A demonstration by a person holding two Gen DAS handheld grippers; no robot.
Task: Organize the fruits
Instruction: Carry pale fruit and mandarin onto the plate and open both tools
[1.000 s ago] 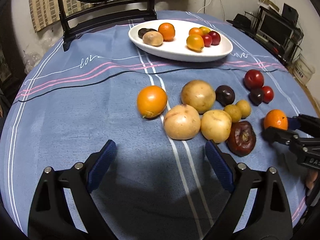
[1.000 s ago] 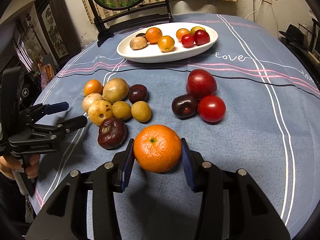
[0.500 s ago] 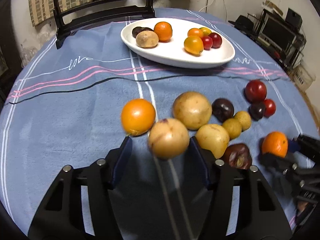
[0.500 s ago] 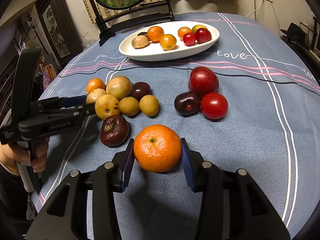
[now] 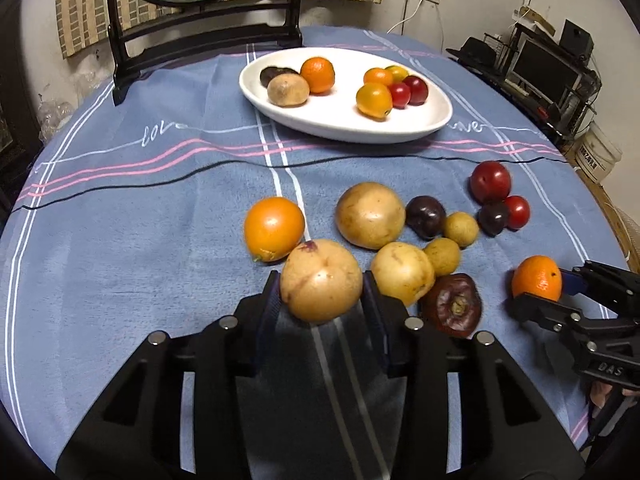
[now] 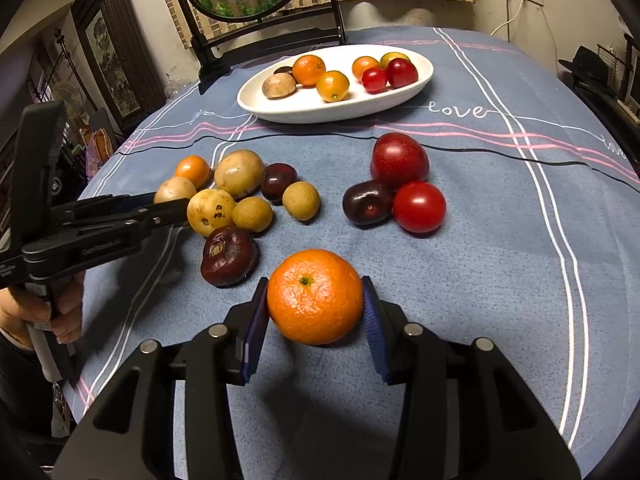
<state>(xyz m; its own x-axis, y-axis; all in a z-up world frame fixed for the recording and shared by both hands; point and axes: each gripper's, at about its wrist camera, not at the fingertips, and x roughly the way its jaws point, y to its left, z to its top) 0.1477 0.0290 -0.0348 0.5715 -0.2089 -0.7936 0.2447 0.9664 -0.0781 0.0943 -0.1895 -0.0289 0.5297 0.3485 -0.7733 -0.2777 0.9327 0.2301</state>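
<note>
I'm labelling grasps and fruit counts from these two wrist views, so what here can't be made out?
- Dark fruit on the white plate: right wrist view, mostly hidden behind the brown fruit and an orange.
- Tan fruit in the left gripper: right wrist view, fingers cover its lower part.
- Mandarin in the right gripper: left wrist view, far side hidden by fingers.
- Both views: undersides of held fruits unseen.

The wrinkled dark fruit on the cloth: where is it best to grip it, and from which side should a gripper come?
Grip the wrinkled dark fruit across its widest middle, coming down from above and from the near side. Its stem scar faces up and toward the left gripper, so the flanks are the smoother parts. A pale fruit and a small tan one crowd its far side; the near side looks free.
</note>
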